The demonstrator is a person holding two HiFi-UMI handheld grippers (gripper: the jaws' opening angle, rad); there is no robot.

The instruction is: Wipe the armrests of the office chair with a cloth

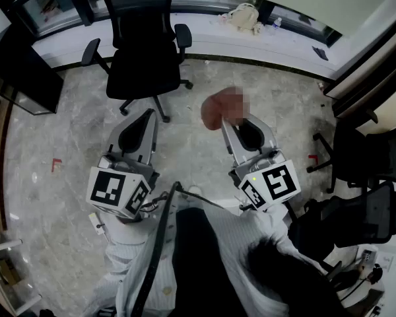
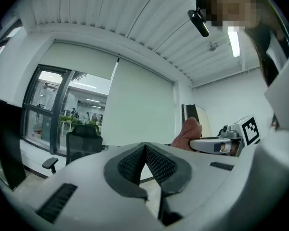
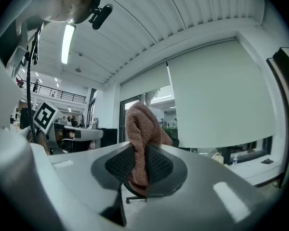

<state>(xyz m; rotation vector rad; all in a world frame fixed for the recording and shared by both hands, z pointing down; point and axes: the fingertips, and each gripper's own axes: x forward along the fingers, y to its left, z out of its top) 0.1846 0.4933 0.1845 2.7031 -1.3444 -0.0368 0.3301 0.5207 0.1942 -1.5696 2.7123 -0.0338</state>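
A black office chair (image 1: 144,45) with two padded armrests (image 1: 183,35) stands on the marble floor ahead of me. My right gripper (image 1: 230,119) is shut on a reddish-brown cloth (image 3: 140,137), which sticks up between its pads; in the head view the cloth (image 1: 216,108) shows to the right of the chair. My left gripper (image 1: 147,115) is shut with nothing in it, just below the chair's wheeled base. In the left gripper view the chair (image 2: 83,143) sits at the left, by the window.
More black chairs (image 1: 369,180) crowd the right side. A white ledge (image 1: 251,38) along the windows carries a beige bag (image 1: 244,15) and small items. A dark cabinet (image 1: 23,71) stands at the left. Bare floor lies between me and the chair.
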